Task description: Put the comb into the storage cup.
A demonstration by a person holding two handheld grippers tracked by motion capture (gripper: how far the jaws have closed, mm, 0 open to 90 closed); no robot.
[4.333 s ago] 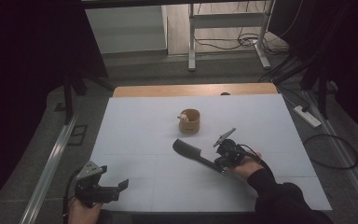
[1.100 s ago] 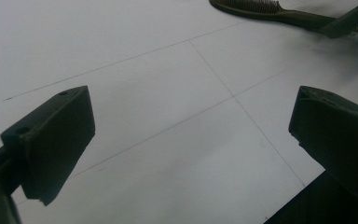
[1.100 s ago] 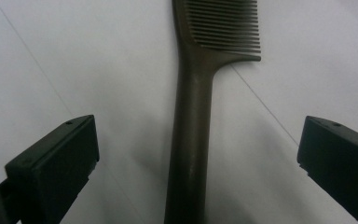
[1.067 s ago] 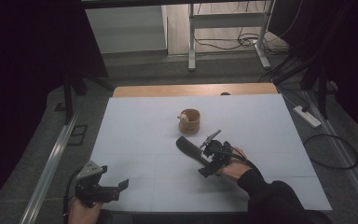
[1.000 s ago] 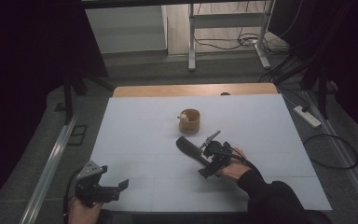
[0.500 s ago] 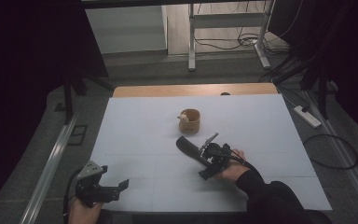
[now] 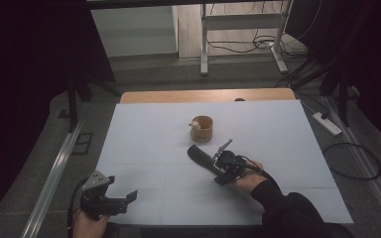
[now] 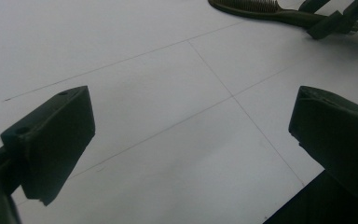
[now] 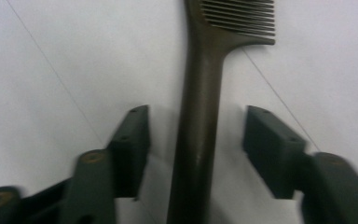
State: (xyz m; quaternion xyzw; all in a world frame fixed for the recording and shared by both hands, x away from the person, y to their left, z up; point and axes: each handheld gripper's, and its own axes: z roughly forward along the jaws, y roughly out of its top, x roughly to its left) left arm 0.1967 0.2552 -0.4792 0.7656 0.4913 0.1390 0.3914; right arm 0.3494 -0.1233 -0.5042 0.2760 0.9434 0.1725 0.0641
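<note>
since the right gripper (image 9: 193, 154) has just been closing around the comb (image 9: 200, 112) handle on the table (image 7: 144, 134) near the cup (image 7: 203, 128), pads not touching yet, i'd keep it centred and squeeze evenly, left gripper (image 8: 191, 149) spread, idle.

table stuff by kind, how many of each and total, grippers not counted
comb: 1, dark, lying flat
small wooden cup: 1, upright, with a pale thing at its rim that is too small to tell
total: 2
</note>
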